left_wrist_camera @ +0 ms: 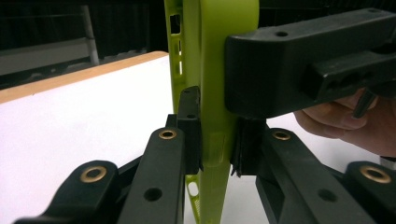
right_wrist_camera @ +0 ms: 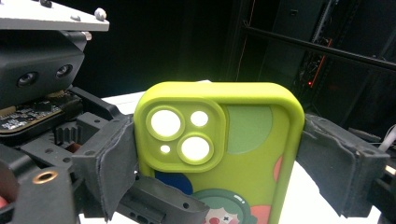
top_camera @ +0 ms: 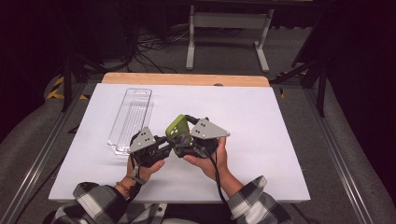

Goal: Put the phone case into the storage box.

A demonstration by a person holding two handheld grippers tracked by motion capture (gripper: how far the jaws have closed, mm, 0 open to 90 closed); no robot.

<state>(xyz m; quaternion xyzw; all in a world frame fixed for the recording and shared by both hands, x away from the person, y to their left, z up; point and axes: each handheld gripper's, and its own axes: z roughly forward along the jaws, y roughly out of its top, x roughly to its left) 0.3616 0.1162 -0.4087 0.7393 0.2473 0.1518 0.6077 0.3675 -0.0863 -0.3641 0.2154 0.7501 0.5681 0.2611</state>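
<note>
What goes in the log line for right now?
left gripper: shut on phone case | right gripper: shut on phone case | clear tray: on table

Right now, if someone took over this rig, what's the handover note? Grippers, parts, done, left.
Left gripper: shut on the green phone case, pads pinching its front and back faces near the lower end, as the left gripper view shows.
Right gripper: shut on the same case, its padded jaws on the two long edges.
Case: held upright above the white table, between both hands, camera cut-out end up. Whether a phone sits inside I cannot tell.
Clear plastic packaging: lies flat on the table, up and left of the hands, empty.
Done: case is out of the packaging and held by both grippers.
Left: probably one gripper lets go and the case gets set down.
</note>
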